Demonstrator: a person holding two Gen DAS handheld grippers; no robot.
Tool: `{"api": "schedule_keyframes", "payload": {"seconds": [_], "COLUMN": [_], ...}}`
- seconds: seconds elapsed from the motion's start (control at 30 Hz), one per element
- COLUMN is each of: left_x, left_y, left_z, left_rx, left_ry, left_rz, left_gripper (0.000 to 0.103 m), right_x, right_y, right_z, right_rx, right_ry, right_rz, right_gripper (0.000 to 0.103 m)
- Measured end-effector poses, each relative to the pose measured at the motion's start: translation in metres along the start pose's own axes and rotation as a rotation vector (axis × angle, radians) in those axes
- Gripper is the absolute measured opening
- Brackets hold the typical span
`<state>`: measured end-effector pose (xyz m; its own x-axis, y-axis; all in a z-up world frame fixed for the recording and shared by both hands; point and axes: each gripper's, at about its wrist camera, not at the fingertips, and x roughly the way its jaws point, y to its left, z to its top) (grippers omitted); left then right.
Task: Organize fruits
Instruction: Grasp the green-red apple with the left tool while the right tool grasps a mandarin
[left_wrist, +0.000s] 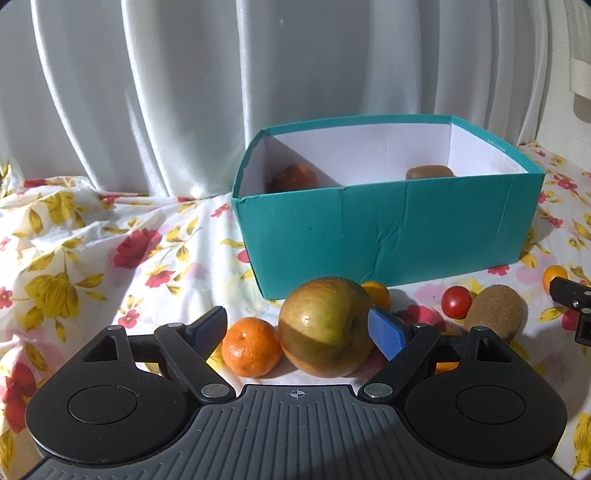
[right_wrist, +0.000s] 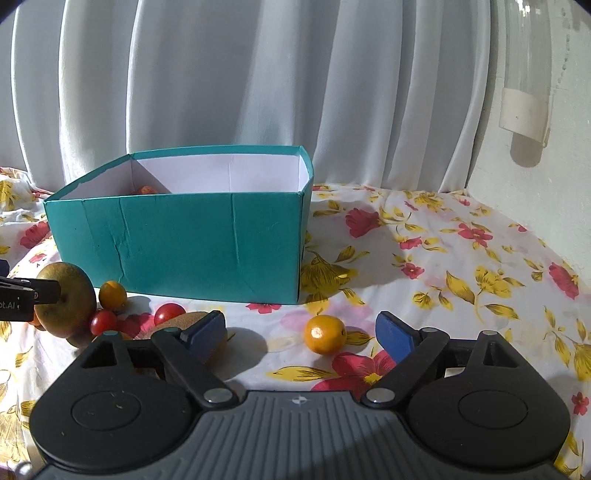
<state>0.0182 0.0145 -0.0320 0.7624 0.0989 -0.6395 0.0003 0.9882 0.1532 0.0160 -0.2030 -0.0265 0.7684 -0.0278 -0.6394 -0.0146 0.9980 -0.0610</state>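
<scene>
Resting on the floral cloth, a green-brown apple sits between the spread fingers of the left gripper, a mandarin touching its left side. The right gripper is released too, a small orange fruit between its fingers. The teal box behind holds two fruits.

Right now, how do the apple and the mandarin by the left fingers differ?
The apple is green-brown, smooth and larger; the mandarin is orange, dimpled and smaller. The apple sits between the left gripper fingers; the mandarin sits left of it. Both rest on the floral cloth, outside the teal box.
</scene>
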Motion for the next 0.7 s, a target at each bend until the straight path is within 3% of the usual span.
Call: {"api": "schedule_keyframes", "payload": {"seconds": [0.2, 0.37, 0.57, 0.7], "left_x": [0.015, 0.032, 0.044, 0.052], "left_y": [-0.004, -0.004, -0.007, 0.001], "left_z": [0.003, 0.005, 0.003, 0.005], "left_rx": [0.026, 0.016, 0.047, 0.015], "left_ry": [0.003, 0.057, 0.068, 0.071], "left_rz": [-0.015, -0.084, -0.095, -0.123], "left_gripper": [0.087, 0.085, 0.085, 0.085], "right_x": [0.013, 0.026, 0.044, 0.054], "right_y": [-0.003, -0.001, -0.005, -0.007], "right_z": [0.002, 0.003, 0.001, -0.001], "right_rx": [-0.007, -0.017, -0.011, 0.004], "right_ry": [0.02, 0.04, 0.079, 0.106], "right_rz": [-0.021, -0.018, -0.023, -0.019], "right_gripper": [0.082, 0.079, 0.064, 0.056]}}
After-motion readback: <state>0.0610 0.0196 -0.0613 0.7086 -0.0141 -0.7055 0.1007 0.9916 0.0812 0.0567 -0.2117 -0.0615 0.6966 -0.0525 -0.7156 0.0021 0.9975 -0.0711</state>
